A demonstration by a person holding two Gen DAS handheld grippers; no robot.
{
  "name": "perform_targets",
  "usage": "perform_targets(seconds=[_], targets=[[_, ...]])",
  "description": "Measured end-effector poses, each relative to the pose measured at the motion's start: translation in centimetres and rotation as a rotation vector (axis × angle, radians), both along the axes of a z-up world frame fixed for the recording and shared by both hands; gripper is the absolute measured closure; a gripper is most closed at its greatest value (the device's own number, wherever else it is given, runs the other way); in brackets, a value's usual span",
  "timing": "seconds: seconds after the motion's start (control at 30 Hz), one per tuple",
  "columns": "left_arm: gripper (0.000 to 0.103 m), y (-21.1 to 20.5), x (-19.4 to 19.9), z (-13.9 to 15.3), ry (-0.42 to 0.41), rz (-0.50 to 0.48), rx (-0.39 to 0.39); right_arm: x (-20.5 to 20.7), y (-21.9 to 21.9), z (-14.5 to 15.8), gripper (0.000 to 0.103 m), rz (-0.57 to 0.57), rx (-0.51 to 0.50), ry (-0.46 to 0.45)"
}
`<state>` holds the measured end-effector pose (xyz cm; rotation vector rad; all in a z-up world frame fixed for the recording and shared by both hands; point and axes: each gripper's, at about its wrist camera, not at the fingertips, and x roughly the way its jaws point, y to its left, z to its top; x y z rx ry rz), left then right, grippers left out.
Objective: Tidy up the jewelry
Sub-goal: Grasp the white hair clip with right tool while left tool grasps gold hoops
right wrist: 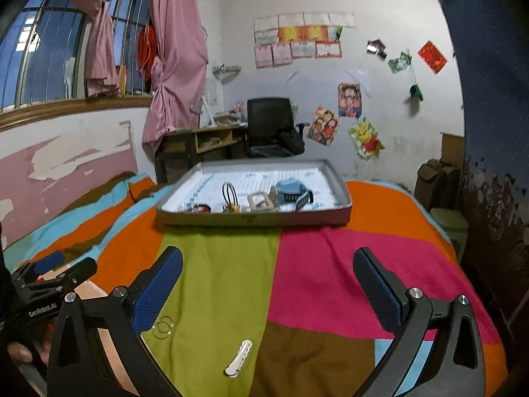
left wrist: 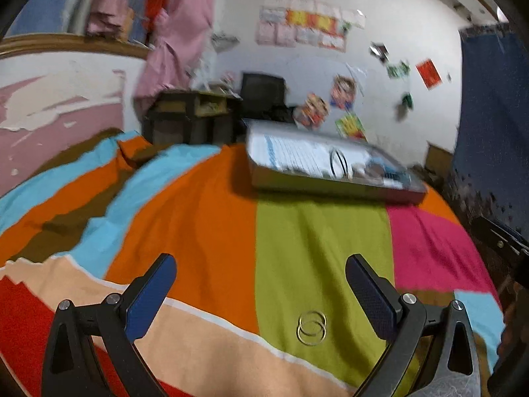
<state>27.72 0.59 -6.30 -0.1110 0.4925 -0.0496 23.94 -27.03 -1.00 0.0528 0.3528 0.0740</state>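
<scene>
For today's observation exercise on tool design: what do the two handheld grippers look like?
Both the left gripper and right gripper have black angular frames with triangular cut-outs, round silver bolts at the joints and two flat fingers faced with textured blue pads. In the right wrist view, the left gripper's body carries white "GenRobot.AI" lettering. No cables show.

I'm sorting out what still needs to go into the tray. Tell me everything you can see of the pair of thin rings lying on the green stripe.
The pair of thin rings is two slim hoops of pale, shiny metal-like wire, about equal in size. They lie flat on the green stripe of the bedspread, overlapping each other. Nothing else touches them. They sit ahead of the open left gripper, nearer its right finger, outside the tray.
</scene>
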Motion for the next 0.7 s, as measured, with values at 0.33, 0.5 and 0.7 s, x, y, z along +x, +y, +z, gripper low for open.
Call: perform_targets(seconds=[0.33,0.5,0.7], targets=[[0.0,-1.1,2.2,-2.9,0.141,-0.146,0.048,4.6,-0.7,-5.8,0.004,0.054,0.041,0.204],[0.018,-2.2,2.4,-3.4,0.173,-0.235,0.071,6.1,-0.3,-7.8,0.027,0.087,0.053,0.301],[0.045,-2.5,3.0,-4.5,0.226,-0.302,0.048,6.9,1.5,-10.0,0.044,0.166,0.045,0.396]])
